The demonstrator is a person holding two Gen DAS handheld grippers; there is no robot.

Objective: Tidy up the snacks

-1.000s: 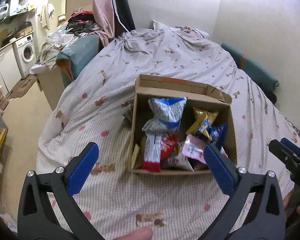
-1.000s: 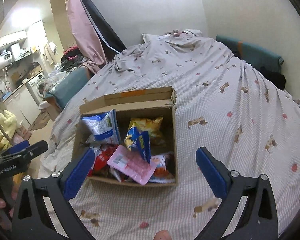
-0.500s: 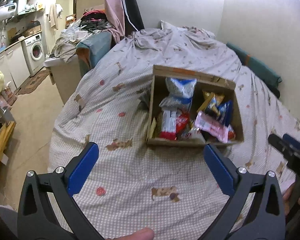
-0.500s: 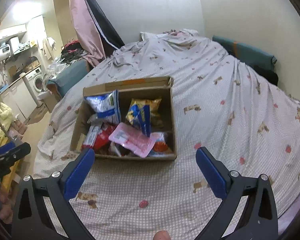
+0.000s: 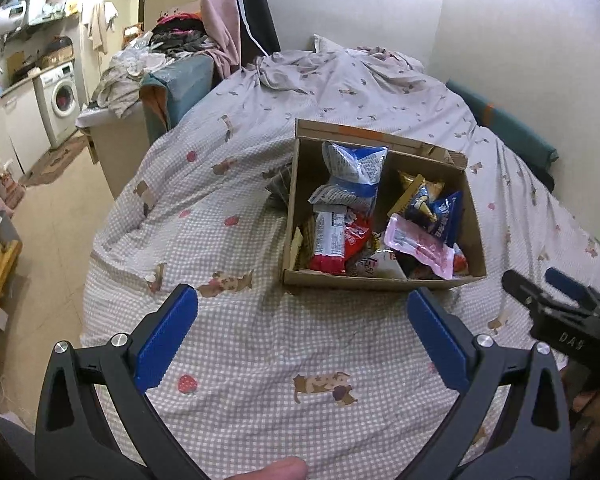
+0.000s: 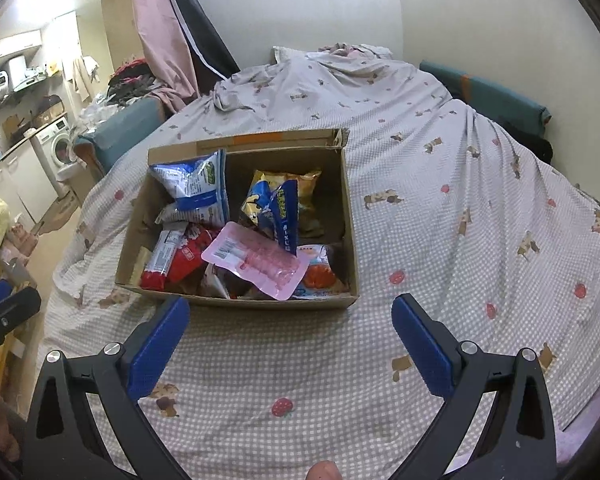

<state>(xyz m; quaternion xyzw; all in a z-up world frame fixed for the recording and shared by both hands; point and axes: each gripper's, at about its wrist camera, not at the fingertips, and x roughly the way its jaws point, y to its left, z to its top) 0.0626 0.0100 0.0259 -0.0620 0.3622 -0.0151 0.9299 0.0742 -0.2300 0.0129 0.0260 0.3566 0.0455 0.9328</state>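
Snacks in cardboard box

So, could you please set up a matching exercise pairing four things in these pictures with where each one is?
Things:
1. pink flat packet
2. blue-and-white bag
3. red-and-white packet
4. washing machine

Places:
A. far-left corner of the cardboard box
B. against the room's left wall
C. on top of the pile, near the box's front
D. near-left part of the box

Pairs: 1-C, 2-A, 3-D, 4-B
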